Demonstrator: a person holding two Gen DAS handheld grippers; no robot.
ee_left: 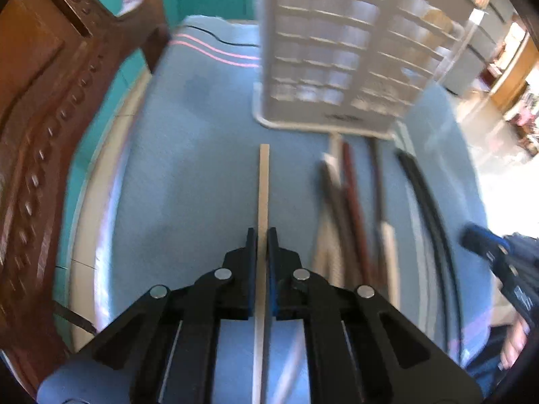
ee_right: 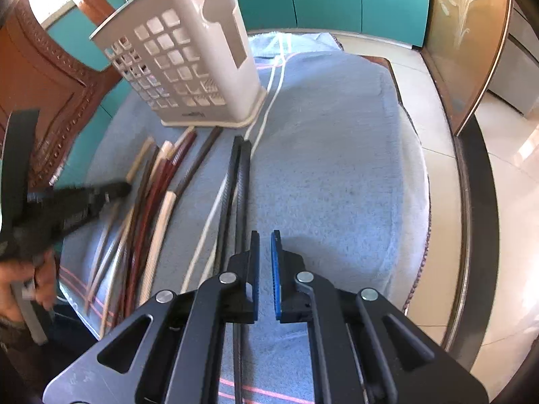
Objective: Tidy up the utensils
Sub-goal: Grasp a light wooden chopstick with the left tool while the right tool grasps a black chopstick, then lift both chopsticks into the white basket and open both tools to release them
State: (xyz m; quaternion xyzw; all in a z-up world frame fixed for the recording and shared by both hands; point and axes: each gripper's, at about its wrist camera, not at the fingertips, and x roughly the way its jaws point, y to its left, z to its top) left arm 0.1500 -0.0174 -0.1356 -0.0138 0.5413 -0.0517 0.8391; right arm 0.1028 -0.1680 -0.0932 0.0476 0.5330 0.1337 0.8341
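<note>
Left wrist view, risk: my left fingers (ee_left: 262, 235) pinch one pale chopstick (ee_left: 263, 181) on the towel (ee_left: 188, 175); thin, smooth, it may swivel.
Loose chopsticks (ee_right: 145, 208): slim lacquered and wooden rods, left of centre.
Basket (ee_right: 188, 67): far, stiff white plastic lattice.
Right fingers (ee_right: 265, 242): nearly closed, empty.

You get bright daylight in both views. In your left wrist view it floods in from the right, and the floor (ee_left: 498, 155) there burns out to white glare. Motion blur smears the white basket (ee_left: 340, 54) and the loose chopsticks (ee_left: 350, 208), while the gripper body stays sharp. Your right wrist view is crisper over the blue towel (ee_right: 337, 175); only the other gripper (ee_right: 81, 198) at the left edge blurs. The fisheye bends every straight line near the rims, and the corners go black.
</note>
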